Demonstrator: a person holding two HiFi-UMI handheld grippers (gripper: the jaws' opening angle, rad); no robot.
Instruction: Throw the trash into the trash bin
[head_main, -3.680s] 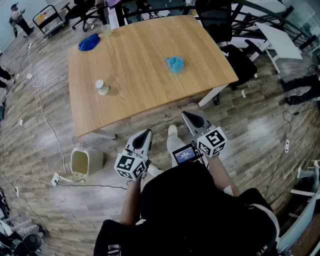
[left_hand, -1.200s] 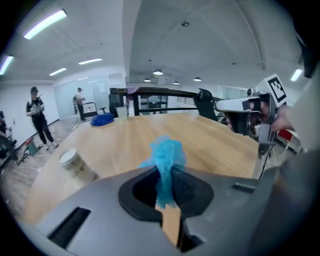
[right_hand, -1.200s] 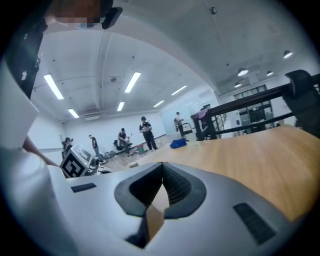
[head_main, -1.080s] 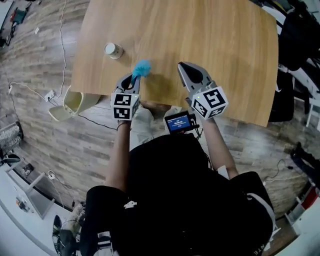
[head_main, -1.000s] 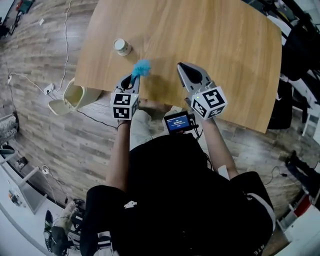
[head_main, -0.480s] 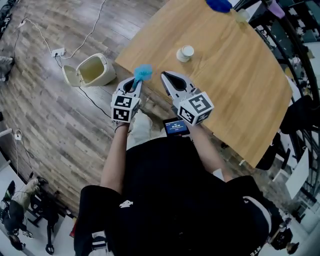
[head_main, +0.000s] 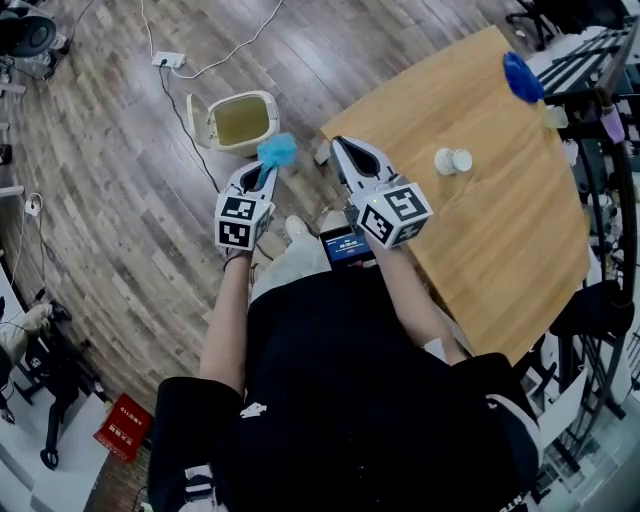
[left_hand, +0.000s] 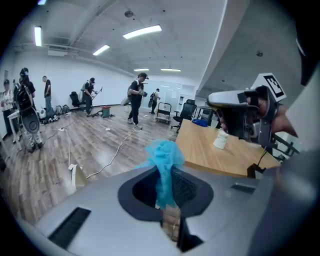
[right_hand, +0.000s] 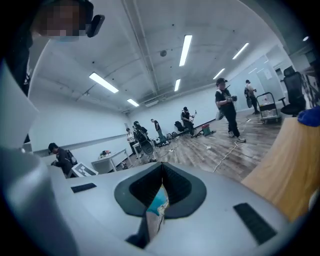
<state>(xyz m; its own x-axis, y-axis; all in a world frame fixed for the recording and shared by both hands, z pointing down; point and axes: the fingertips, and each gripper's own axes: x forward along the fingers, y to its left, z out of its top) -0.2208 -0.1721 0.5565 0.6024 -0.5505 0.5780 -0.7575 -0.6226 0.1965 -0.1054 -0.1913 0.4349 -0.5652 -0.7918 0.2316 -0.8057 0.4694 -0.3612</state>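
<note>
A crumpled light-blue piece of trash (head_main: 277, 151) sticks out of my left gripper (head_main: 263, 172), which is shut on it. In the left gripper view the trash (left_hand: 162, 155) stands up between the pads of that gripper (left_hand: 169, 182). A cream trash bin (head_main: 243, 120) sits on the wooden floor with its lid flipped open, just beyond the left gripper's tip. My right gripper (head_main: 344, 151) is beside the left, over the table corner, shut with nothing in it. In the right gripper view its jaws (right_hand: 161, 167) meet along a closed line.
The wooden table (head_main: 500, 210) lies to the right with a small white cup (head_main: 452, 160) and a dark-blue wad (head_main: 518, 76) on it. A power strip (head_main: 167, 60) and cable run across the floor past the bin. Several people stand far off in the room.
The view has swung from the table to the floor. Both grippers moved off the tabletop toward the bin, which now lies right ahead of the left gripper. The blue trash stayed in the left gripper.
</note>
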